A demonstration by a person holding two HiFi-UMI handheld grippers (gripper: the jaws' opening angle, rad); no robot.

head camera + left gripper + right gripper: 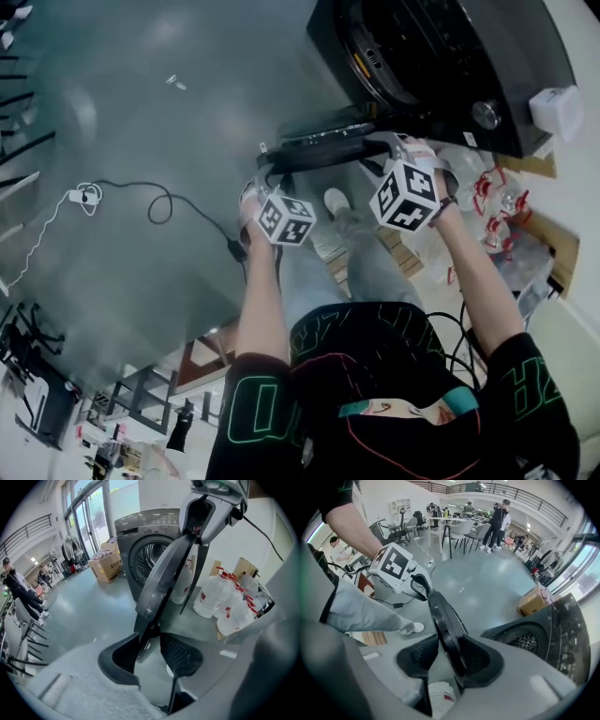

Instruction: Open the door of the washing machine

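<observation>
Where my fingers meet the door, the left gripper and right gripper each pinch its dark rim. The door stands swung out from the washing machine. Bare grey floor lies open before the machine. Left of the machine sits a cardboard box, heaped full. Right of it are tied white bags, contents unclear.

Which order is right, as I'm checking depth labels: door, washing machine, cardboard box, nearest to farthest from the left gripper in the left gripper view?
1. door: its edge sits between the jaws of the left gripper.
2. washing machine: straight ahead, beyond the door.
3. cardboard box: farther back, left of the machine.
</observation>
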